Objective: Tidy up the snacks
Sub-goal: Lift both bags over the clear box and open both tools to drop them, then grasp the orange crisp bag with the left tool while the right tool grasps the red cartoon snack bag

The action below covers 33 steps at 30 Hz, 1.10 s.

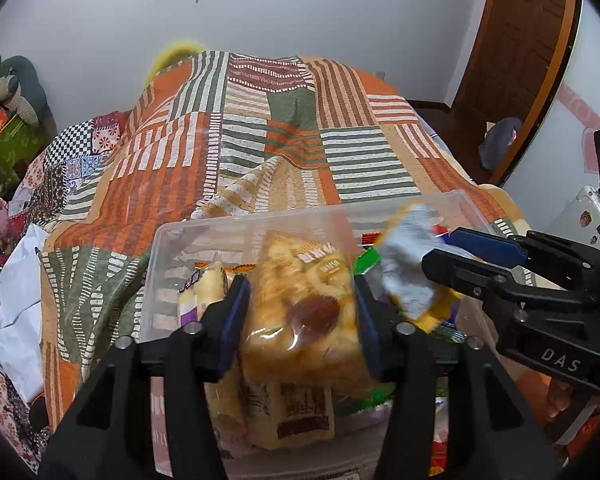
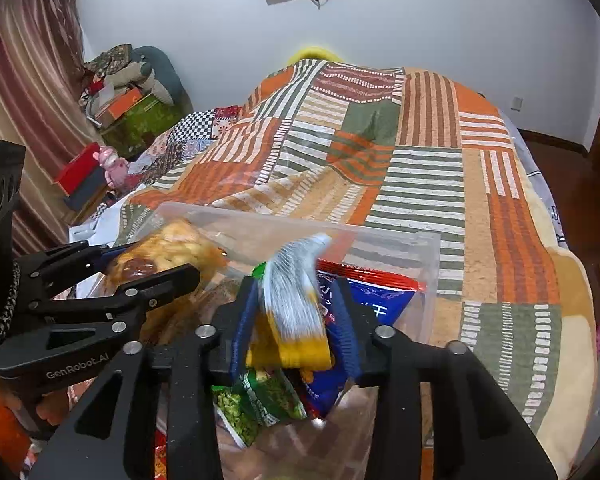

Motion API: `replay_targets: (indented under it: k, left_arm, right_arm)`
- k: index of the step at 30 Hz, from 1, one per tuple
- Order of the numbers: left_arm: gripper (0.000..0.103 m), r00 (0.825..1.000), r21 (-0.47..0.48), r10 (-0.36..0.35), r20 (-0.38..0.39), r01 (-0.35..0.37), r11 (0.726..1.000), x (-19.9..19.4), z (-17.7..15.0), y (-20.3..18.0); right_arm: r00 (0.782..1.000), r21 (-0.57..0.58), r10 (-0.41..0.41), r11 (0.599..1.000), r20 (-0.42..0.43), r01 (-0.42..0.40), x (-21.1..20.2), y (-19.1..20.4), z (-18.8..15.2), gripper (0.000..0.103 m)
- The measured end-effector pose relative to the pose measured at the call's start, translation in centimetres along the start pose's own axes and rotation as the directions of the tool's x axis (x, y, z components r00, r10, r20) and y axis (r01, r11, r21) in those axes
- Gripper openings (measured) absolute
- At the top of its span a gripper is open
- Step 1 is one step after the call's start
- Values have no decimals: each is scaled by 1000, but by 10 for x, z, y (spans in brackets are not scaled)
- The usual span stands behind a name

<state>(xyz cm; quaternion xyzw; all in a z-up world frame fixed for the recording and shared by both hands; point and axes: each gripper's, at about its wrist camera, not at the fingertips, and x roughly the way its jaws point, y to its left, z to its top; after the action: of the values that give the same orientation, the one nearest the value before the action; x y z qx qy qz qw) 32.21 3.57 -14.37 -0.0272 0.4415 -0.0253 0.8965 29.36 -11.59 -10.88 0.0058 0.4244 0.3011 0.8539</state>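
Left gripper (image 1: 300, 312) pinching bread pack (image 1: 300, 304) by its sides; right gripper (image 2: 296, 320) pinching silver-yellow bag (image 2: 296, 312); both above clear bin (image 1: 236, 228) on quilt (image 1: 300, 120), probably lifted for sorting. Left view only: cream rolls (image 1: 208, 288) in bin's left end. Right view only: blue bag (image 2: 376, 300), green bag (image 2: 256, 404) beneath.

The silver and yellow packet (image 2: 296, 300) is blurred, so its print cannot be read. The clear box (image 1: 204, 228) is cut off by the lower edge.
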Motion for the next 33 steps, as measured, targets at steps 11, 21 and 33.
replay_targets:
  k: [11,21,33]
  left_arm:
    - [65,997,20,17,80,-18,1000,-47,-11,-3]
    - [73,993,25,17,115,-20,999,-95,-42,1]
    - [81,996,-7,35,81,-35,999,-127,-101,12]
  right_arm:
    - [998,-2,6,1000,57,-6,-39,5,-6,47]
    - [996,-27,11,1000,90,-8,-83,15,-30,56]
    - [995,-38,46,998,88,-42,-108,35,-71,69]
